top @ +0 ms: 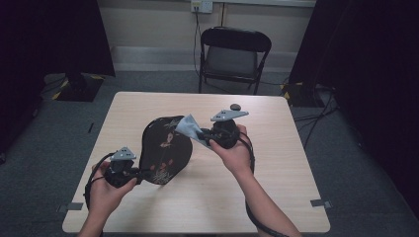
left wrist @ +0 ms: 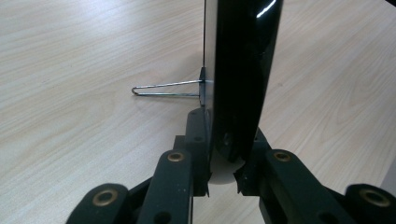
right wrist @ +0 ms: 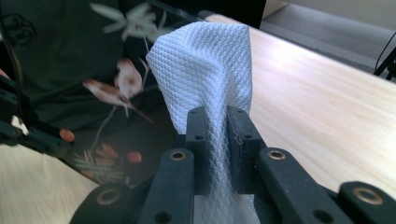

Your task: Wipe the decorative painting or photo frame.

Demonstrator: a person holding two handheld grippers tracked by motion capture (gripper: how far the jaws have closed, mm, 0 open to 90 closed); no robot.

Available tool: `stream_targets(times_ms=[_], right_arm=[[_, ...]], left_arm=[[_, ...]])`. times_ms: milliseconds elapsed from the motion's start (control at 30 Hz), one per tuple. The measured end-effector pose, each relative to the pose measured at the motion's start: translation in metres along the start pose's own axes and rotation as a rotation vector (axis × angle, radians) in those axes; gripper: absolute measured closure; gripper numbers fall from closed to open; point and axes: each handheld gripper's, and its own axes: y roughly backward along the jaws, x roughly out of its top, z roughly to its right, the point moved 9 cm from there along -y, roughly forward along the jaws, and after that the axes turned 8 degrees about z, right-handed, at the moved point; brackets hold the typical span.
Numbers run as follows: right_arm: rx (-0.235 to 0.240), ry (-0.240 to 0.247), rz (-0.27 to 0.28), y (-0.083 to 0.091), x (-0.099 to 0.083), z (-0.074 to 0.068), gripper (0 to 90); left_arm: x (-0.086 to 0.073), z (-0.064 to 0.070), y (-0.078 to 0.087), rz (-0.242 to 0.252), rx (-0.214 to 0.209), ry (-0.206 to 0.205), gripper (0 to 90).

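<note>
So the left gripper (top: 141, 177) has its jaws clamped on the bottom edge of a black lacquered panel with painted birds (top: 165, 148), which stands upright near the middle of the wooden table (top: 276, 163), wire stand (left wrist: 166, 88) sticking out behind. At about 2 o'clock from it, the right gripper (top: 203, 134) pinches a white waffle-weave cloth (right wrist: 205, 65), touching the panel's top edge.

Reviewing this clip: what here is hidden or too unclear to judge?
- Decorated black plate: the high view is too small to read its painted pattern; the left gripper view shows it edge-on.
- White cloth: its lower end runs off the right gripper view's bottom edge.
- Small dark object on the table: too small to identify.
</note>
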Motion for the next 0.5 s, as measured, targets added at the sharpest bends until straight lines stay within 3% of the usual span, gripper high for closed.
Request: stream_targets(times_ms=[500], right_arm=[[-0.006,-0.024,-0.078,-0.016,-0.054,0.004,80.7]], left_arm=[[0.000,0.001,0.000,-0.002,-0.014,-0.013,78.8]])
